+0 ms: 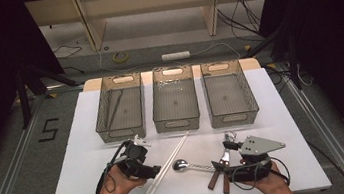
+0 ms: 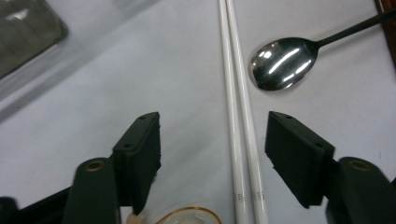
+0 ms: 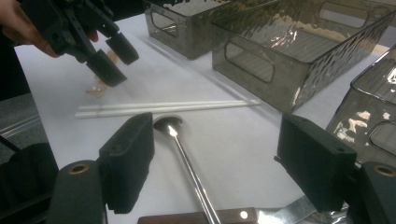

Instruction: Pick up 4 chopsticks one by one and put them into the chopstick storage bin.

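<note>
In the high view, a white tabletop (image 1: 89, 138) carries three grey bins in a row at its far side: the left bin (image 1: 120, 107), the middle bin (image 1: 174, 98) and the right bin (image 1: 229, 93). The left gripper (image 1: 153, 171) is at the near left, held in the person's left hand (image 1: 121, 184), and it hangs over the near end of a pair of white chopsticks (image 1: 174, 152) that lie slanted on the tabletop. Just right of them lies a metal spoon (image 1: 181, 165), its handle running to the right. The right gripper (image 1: 227, 146) is at the near right, over a knife with a brown wooden handle (image 1: 218, 176).

In the left gripper view, the chopsticks (image 2: 238, 116) lie side by side, touching each other, and pass between the two black jaws. The jaws stand partly open, one at each side of the sticks, and the pads do not touch them. The spoon bowl (image 2: 279, 64) is a little farther, at the right of the chopsticks.

In the right gripper view, the right gripper (image 3: 215, 158) has its jaws wide apart and holds nothing. The spoon (image 3: 184, 154) lies between them on the tabletop, untouched, with the wooden knife handle (image 3: 196, 217) at the near edge. Farther off, the left gripper (image 3: 114, 60) hangs above the left end of the chopsticks (image 3: 168, 108).
</note>
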Tool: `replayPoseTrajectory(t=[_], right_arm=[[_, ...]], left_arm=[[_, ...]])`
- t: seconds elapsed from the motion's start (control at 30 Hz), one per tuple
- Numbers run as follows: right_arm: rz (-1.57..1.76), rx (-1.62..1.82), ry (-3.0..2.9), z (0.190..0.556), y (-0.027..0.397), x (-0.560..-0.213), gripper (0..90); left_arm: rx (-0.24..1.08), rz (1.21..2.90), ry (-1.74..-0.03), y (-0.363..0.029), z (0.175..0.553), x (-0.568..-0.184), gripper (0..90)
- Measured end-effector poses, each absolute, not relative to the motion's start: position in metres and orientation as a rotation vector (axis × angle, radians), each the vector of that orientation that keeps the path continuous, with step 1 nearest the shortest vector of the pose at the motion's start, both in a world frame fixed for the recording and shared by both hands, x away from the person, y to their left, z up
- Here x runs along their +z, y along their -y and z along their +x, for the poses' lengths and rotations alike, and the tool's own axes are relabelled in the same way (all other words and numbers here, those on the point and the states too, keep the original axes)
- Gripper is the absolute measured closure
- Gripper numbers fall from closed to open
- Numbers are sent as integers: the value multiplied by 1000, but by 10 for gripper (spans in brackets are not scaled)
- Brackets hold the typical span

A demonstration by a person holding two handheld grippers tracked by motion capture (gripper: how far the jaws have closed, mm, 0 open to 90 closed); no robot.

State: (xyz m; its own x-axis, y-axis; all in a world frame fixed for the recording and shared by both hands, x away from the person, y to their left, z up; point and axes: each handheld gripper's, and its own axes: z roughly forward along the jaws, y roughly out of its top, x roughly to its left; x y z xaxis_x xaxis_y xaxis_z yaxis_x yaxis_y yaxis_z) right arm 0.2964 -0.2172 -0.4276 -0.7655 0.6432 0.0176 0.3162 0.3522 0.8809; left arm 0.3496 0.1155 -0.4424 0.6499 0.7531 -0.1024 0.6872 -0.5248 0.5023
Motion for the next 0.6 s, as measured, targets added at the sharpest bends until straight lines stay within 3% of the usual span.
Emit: replayPoseTrajectory(t=[0.37,0.6], right_arm=[[846,1377,-2290,296,217,-428,284],[846,1377,-2290,296,217,-428,284]], left_arm=[[132,2425,-1126,-101,344,-457,589],[135,2441,-1130,-99,345,-460,672]])
